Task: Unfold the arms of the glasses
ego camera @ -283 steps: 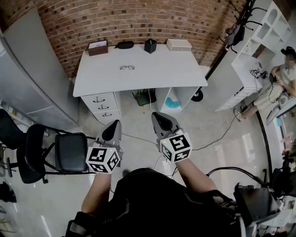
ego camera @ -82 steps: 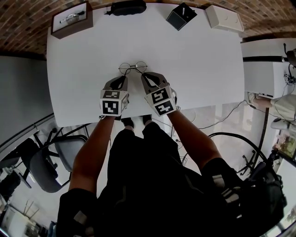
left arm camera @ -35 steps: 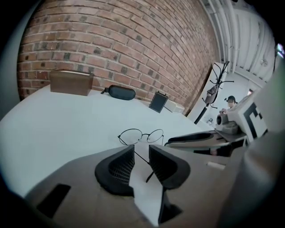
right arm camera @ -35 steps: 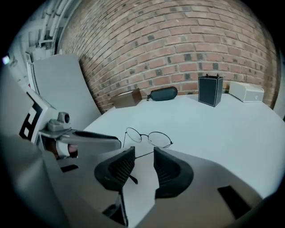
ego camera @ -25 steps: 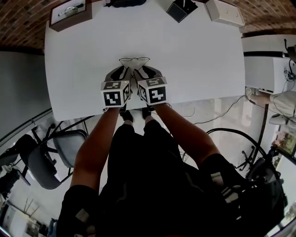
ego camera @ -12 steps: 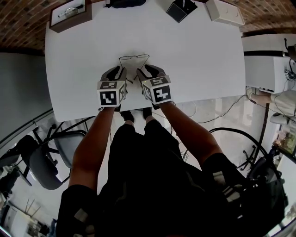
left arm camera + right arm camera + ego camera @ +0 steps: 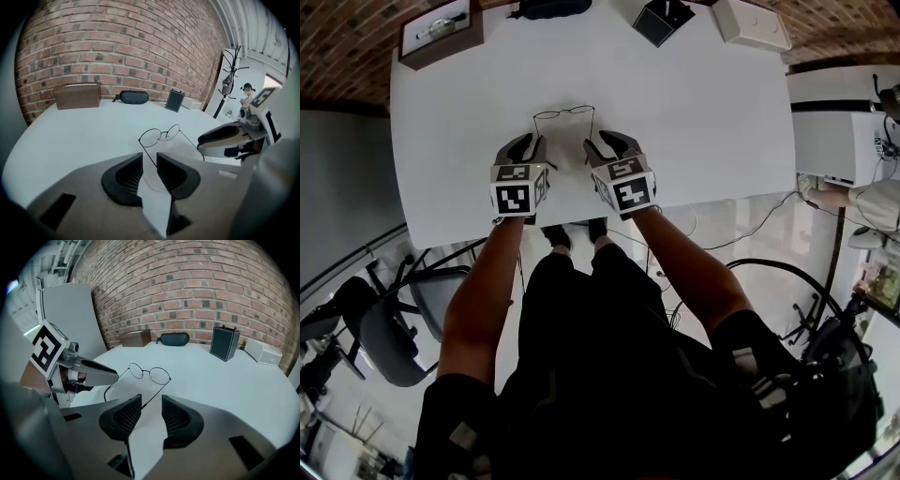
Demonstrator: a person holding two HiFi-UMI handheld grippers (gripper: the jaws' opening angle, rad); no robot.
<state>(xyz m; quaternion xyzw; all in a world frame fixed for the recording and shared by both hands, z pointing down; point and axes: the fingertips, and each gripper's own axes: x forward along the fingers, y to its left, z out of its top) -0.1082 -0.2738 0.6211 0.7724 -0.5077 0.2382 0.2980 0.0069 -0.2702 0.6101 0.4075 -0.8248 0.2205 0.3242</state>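
Thin wire-rimmed round glasses (image 7: pixel 563 113) lie on the white desk (image 7: pixel 703 112) with both arms swung out toward me. My left gripper (image 7: pixel 528 142) sits at the end of the left arm. In the left gripper view that arm runs from the glasses (image 7: pixel 159 135) into the mouth of my left gripper (image 7: pixel 150 157), whose jaws stand a narrow gap apart. My right gripper (image 7: pixel 602 142) sits at the other arm's end. The right gripper view shows the glasses (image 7: pixel 149 373) with that arm's tip at the narrow gap of my right gripper (image 7: pixel 151 401).
Along the desk's far edge stand a brown box (image 7: pixel 441 33), a black glasses case (image 7: pixel 551 7), a black square holder (image 7: pixel 664 19) and a white box (image 7: pixel 754 23). The desk's near edge lies just behind the grippers. A black chair (image 7: pixel 384 328) stands lower left.
The two grippers have drawn apart sideways. The glasses' arms, close together a second ago, now stand spread and roughly parallel.
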